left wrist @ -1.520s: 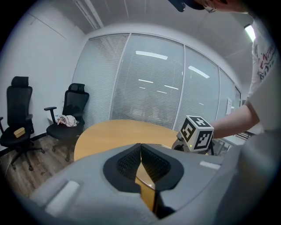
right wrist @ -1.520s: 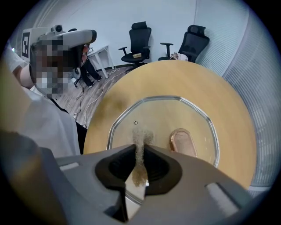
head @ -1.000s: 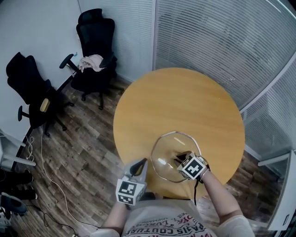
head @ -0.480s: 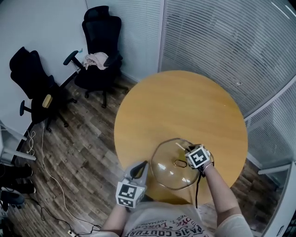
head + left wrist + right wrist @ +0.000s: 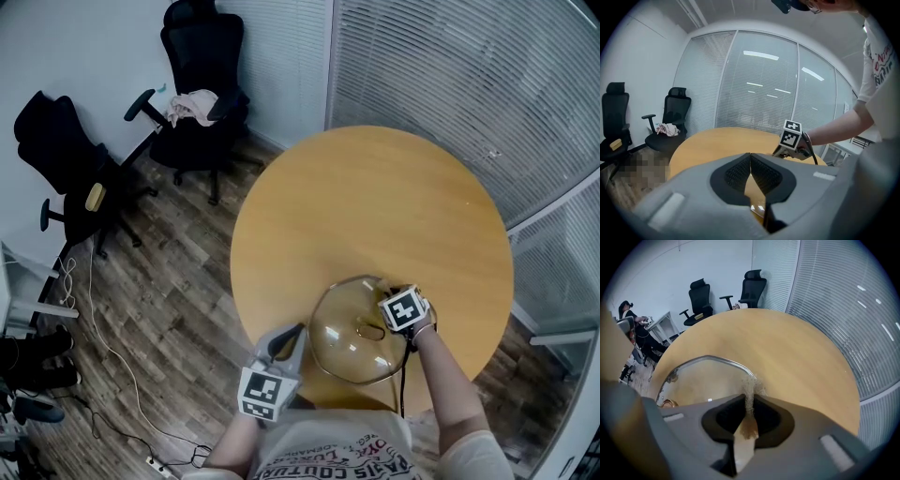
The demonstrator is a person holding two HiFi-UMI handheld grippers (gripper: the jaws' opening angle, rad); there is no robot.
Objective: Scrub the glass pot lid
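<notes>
Down near the table's (image 5: pixel 366 206) front edge the glass pot lid (image 5: pixel 349 354) sits dome up, its knob showing through the amber glass. At its left side the left claw (image 5: pixel 750 165) has its jaws pressed together, seemingly on the lid's rim. Over at the lid's right rim, the right claw (image 5: pixel 749 401) is clamped on a beige fibrous scrubber (image 5: pixel 749 386), whose frayed tip reaches the lid's metal edge.

An office meeting room: black swivel chairs (image 5: pixel 192 94) and blind-covered glass partitions (image 5: pixel 469 84) surround a round wooden table (image 5: pixel 370 216).
</notes>
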